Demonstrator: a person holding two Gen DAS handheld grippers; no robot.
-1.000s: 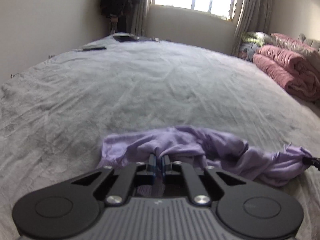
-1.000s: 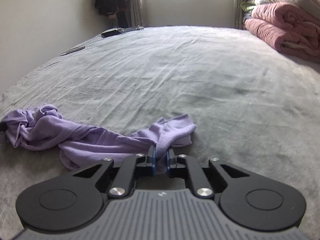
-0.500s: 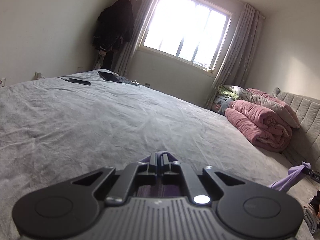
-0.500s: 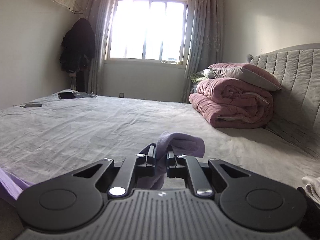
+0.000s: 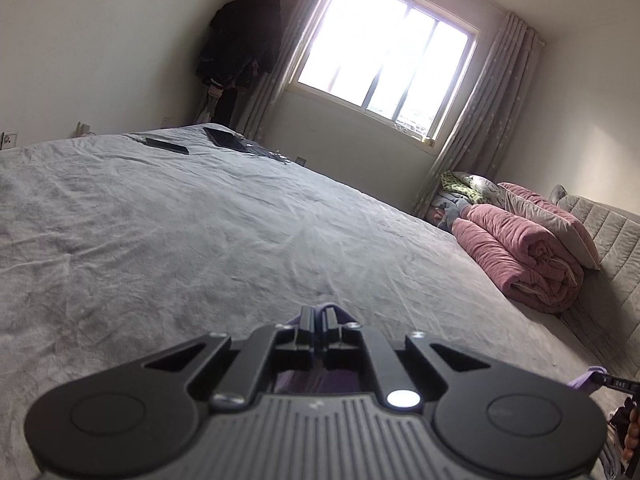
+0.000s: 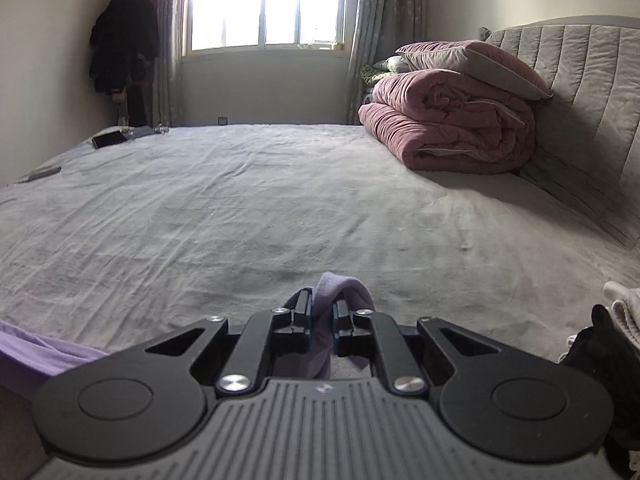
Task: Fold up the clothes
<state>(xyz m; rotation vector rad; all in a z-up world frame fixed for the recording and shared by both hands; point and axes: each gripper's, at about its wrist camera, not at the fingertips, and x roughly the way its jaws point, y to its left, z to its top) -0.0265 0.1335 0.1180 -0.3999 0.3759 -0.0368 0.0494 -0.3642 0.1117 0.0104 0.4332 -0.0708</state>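
A lilac garment is held off the grey bed by both grippers. In the left wrist view my left gripper [image 5: 319,314] is shut on a thin fold of the lilac garment [image 5: 340,312], which shows around and under the fingers. At that view's right edge another lilac end [image 5: 586,380] is pinched by the other gripper's dark tip. In the right wrist view my right gripper [image 6: 322,308] is shut on a thicker bunch of the garment [image 6: 344,286] that curls over its fingers. More of the cloth [image 6: 44,350] hangs away to the lower left.
The grey bedspread [image 6: 240,208] stretches ahead to a window. A rolled pink quilt [image 6: 448,132] with a pillow lies by the padded headboard [image 6: 580,92]. Dark flat devices [image 5: 228,138] lie at the far corner. White and dark items [image 6: 616,316] sit at the right edge.
Both grippers have risen from the bed with the garment and tilted up. The crumpled cloth that lay on the bedspread now hangs between them, mostly below view.
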